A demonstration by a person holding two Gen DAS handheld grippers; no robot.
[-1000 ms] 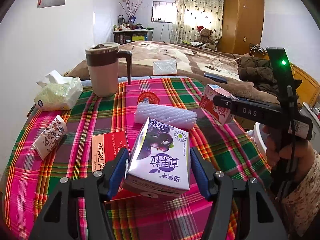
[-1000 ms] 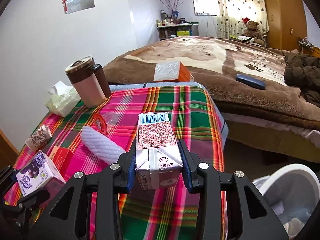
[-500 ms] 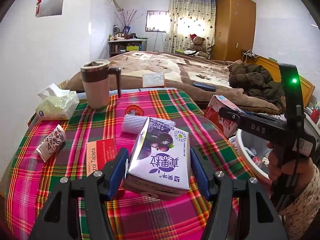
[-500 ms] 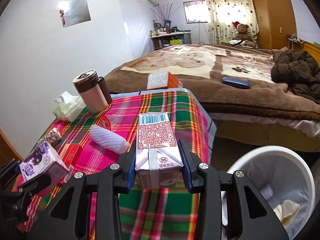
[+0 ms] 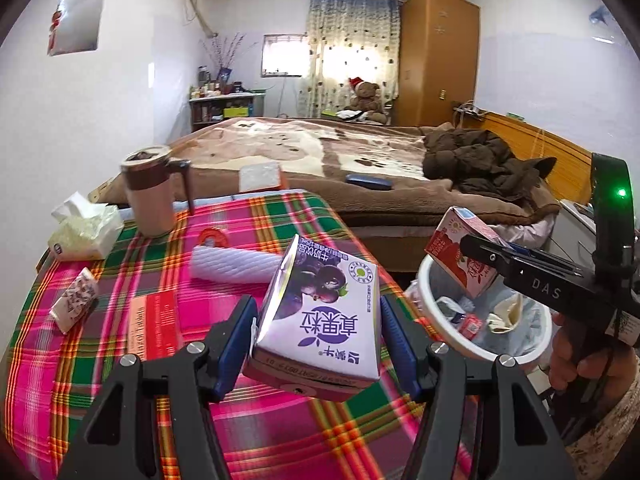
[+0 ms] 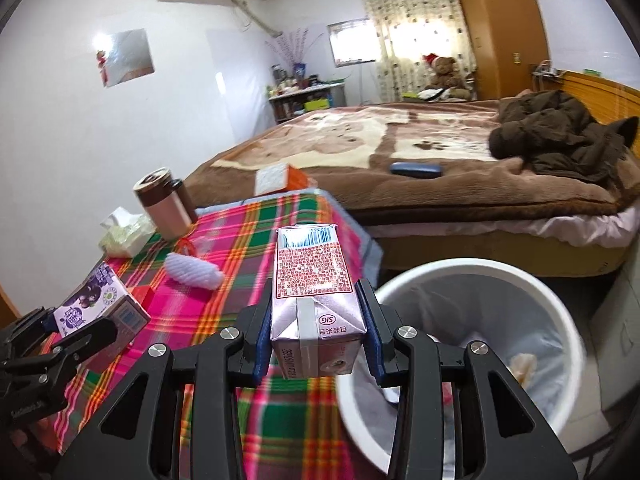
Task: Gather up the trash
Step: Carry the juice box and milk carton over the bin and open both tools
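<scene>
We hold a red carton [image 6: 314,300] tight in our right hand-held gripper [image 6: 316,336] and a purple carton [image 5: 320,316] tight in our left hand-held gripper [image 5: 318,340]. The white bin [image 6: 472,276] sits past the counter's right edge, and the red carton is nearer to it.

Table [image 5: 120,380]: mug [image 5: 150,196] at 11 o'clock; tissue pack [image 5: 84,232] left of it; foam roll [image 5: 236,266] at centre; tablet box [image 5: 154,328] before it. Bin [image 6: 476,280] at table's 3 o'clock. Bed [image 6: 400,160] behind, 12 o'clock.
</scene>
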